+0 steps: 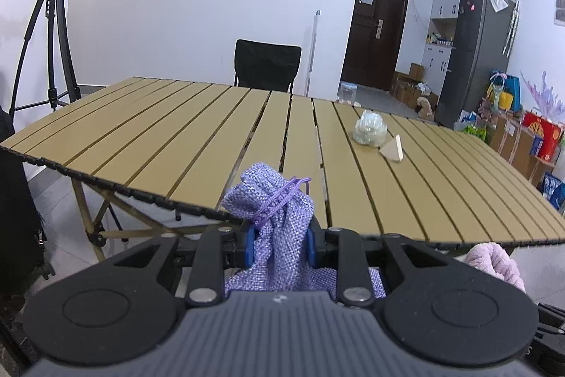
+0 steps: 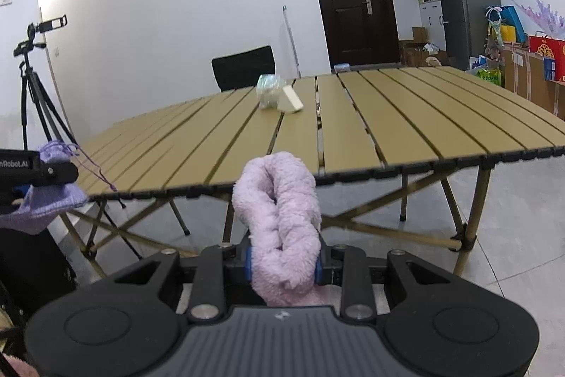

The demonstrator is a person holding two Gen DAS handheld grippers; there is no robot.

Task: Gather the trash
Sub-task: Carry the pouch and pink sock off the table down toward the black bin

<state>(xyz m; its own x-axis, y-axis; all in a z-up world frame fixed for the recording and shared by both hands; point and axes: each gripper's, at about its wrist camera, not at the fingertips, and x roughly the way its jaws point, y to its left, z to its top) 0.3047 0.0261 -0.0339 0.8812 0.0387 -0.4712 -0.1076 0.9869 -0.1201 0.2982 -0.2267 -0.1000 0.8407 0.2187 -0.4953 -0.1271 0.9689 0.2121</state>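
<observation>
My left gripper (image 1: 280, 241) is shut on a purple woven drawstring bag (image 1: 273, 200), held just short of the near edge of the tan slatted table (image 1: 159, 136). In the right wrist view that bag (image 2: 53, 196) and the left gripper (image 2: 65, 172) show at the far left. My right gripper (image 2: 284, 262) is shut on a fluffy pink cloth (image 2: 279, 218), also in front of the table (image 2: 406, 115). On the tabletop lie a crumpled clear plastic wad (image 1: 370, 129) (image 2: 269, 90) and a beige wedge-shaped piece (image 1: 392, 149) (image 2: 291, 99), side by side.
A black chair (image 1: 267, 66) stands behind the table. A camera tripod (image 1: 53, 34) is at the left by the wall. A dark fridge (image 1: 476, 52), boxes and bags (image 1: 529, 136) crowd the right side near a brown door (image 1: 378, 23).
</observation>
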